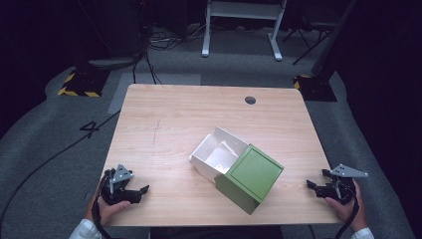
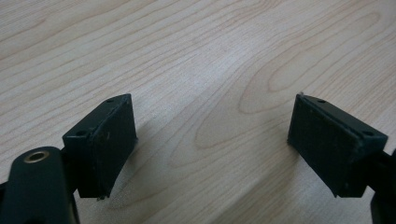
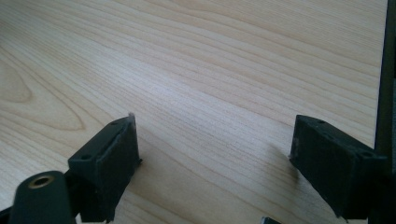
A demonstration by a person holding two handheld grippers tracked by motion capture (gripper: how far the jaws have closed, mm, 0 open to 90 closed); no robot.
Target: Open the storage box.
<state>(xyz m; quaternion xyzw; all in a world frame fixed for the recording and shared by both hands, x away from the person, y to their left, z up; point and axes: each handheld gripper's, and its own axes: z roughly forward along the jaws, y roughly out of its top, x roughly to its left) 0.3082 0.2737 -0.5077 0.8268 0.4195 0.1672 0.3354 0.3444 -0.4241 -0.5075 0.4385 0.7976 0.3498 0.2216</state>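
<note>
Table (image 1: 164,124), light wood, seen from above. My left gripper (image 1: 142,190) rests at the near left corner, held in my left hand (image 1: 110,204). Its jaws are spread wide, nothing between them. In the left gripper view (image 2: 212,144) I see bare wood grain between the two black pads (image 2: 109,144), and they sit low over the tabletop.

My right gripper (image 1: 314,184) is at the near right edge, in my right hand (image 1: 346,206). Its jaws are also spread apart and empty. The right gripper view (image 3: 215,161) shows plain wood between the pads (image 3: 114,163), with the table edge running down the far right of that view.

Box in the middle of the table, a bit toward the near side and right of centre, turned at an angle to the table edges. White tray (image 1: 216,152) is partly slid out toward the far left. Green sleeve (image 1: 254,174) covers its near right part. The exposed tray looks empty inside.

Both grippers are well apart from the box, one on each side.
</note>
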